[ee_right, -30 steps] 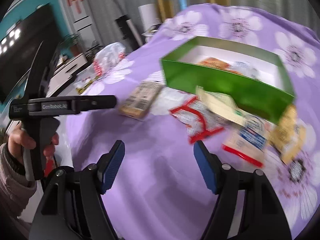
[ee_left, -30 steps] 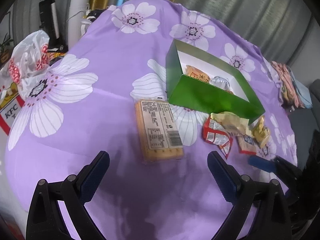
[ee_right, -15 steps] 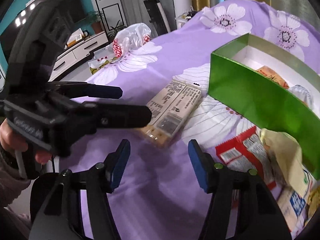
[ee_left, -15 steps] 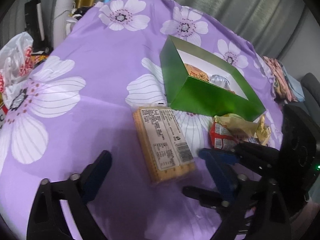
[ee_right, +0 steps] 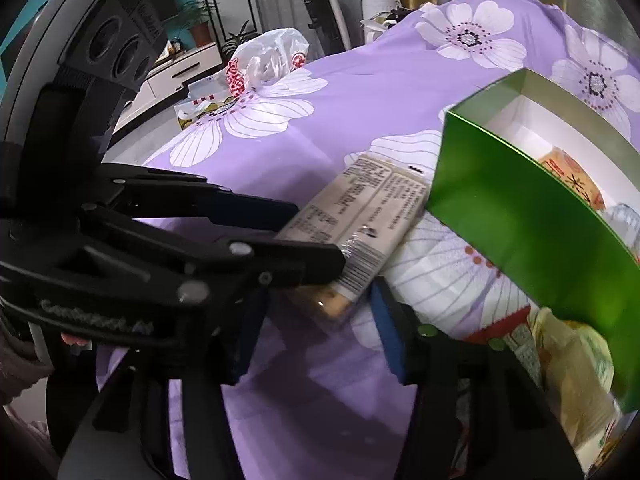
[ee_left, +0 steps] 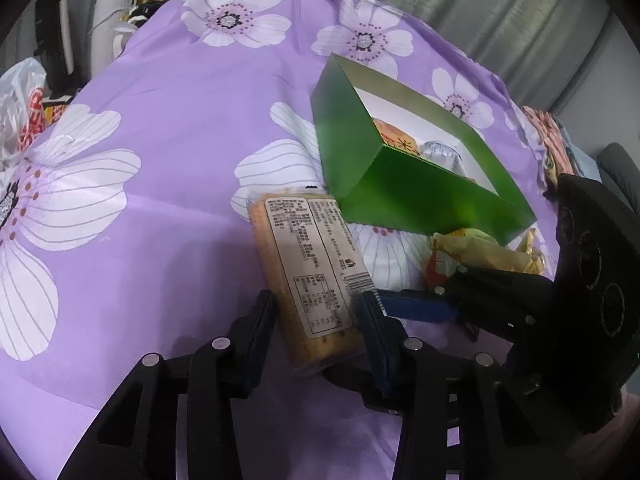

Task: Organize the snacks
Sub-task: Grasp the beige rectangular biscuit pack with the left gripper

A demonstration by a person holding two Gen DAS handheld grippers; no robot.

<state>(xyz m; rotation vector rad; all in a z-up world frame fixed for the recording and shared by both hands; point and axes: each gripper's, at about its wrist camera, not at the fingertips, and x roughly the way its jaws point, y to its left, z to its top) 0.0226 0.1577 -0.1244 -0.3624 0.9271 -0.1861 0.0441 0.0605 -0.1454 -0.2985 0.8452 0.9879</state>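
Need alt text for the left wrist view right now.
The left gripper has just closed its jaws on the near end of a long clear-wrapped cracker pack lying on the purple flowered cloth. Behind it sits an open green box.

Under everything you have a purple cloth (ee_left: 180, 128) printed with white flowers. At its far left edge sits a crumpled white plastic bag (ee_right: 268, 60) with red print. Beyond, you see potted plants (ee_right: 196, 20) on a white cabinet (ee_right: 176, 76), and grey curtains (ee_left: 500, 12).

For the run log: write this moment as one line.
left claw: just closed on long clear-wrapped biscuit pack | right claw: closing, open beside pack's near end | open green cardboard box: some snacks inside
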